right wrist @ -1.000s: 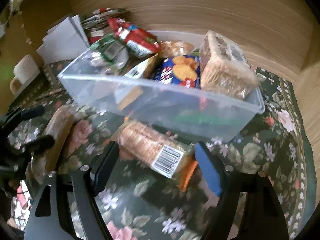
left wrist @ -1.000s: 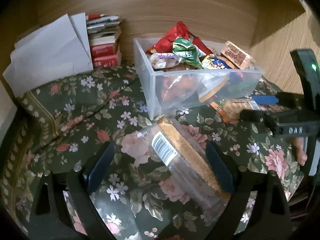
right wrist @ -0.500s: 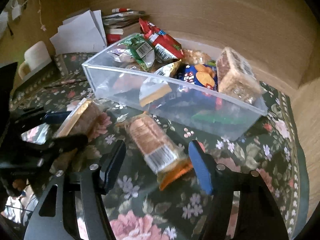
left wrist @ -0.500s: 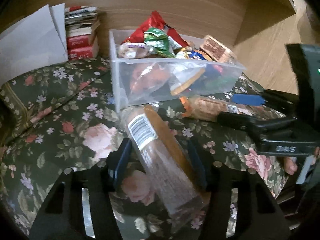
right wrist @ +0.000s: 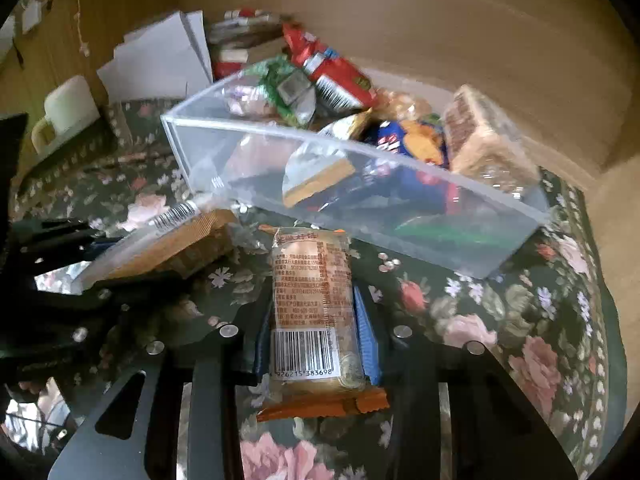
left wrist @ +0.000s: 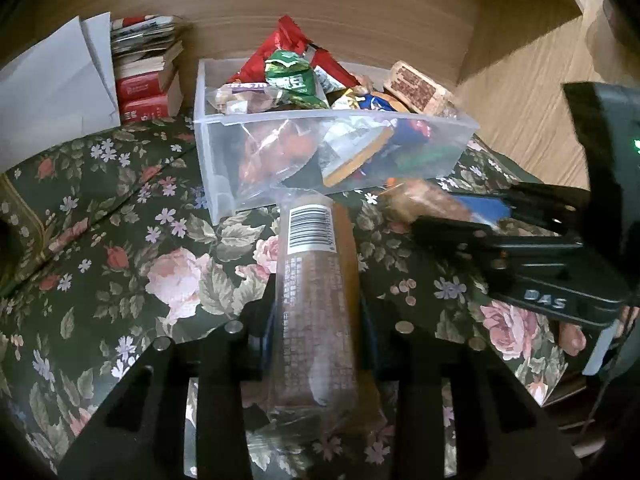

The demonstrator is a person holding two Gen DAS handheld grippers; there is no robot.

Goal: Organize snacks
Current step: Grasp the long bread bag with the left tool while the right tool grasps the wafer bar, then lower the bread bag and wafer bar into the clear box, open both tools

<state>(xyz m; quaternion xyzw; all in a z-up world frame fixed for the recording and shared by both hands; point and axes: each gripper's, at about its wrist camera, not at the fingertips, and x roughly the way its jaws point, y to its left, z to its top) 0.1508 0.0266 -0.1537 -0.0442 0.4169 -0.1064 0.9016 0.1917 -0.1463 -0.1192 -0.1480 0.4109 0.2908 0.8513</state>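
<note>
Left gripper (left wrist: 318, 312): jaws had just been closing and were now pinching a clear-wrapped cracker pack (left wrist: 316, 300) across its sides. The pack ran lengthwise away from the camera, barcode end far, nearly reaching the bin (left wrist: 224, 184). Whether it was touching the cloth or lifted, couldn't tell.

Right gripper (right wrist: 314, 320): jaws had likewise just been closing, and were now clamped on a biscuit pack (right wrist: 312, 304), blue pads (right wrist: 366, 336) against both sides. Barcode was at the near end, with the orange crimped seal sticking out toward the camera. Its far end sat just short of the bin's near wall.

In the right wrist view the left gripper and its cracker pack showed at the left; in the left wrist view the right gripper showed at the right with its pack. The two packs were side by side, apart, both in front of the bin.

The bin was clear plastic, on the floral cloth (left wrist: 120, 264) over the desk, already piled with snacks: red bag (left wrist: 284, 46), green bag (left wrist: 290, 76), blue bag (right wrist: 412, 140), and a brown wrapped block (right wrist: 484, 140) at the right end.

Far left of the bin: book stack (left wrist: 146, 76) and white paper sheets (left wrist: 56, 84), against a wood wall. A white mug (right wrist: 66, 110) stood at far left in the right wrist view.
</note>
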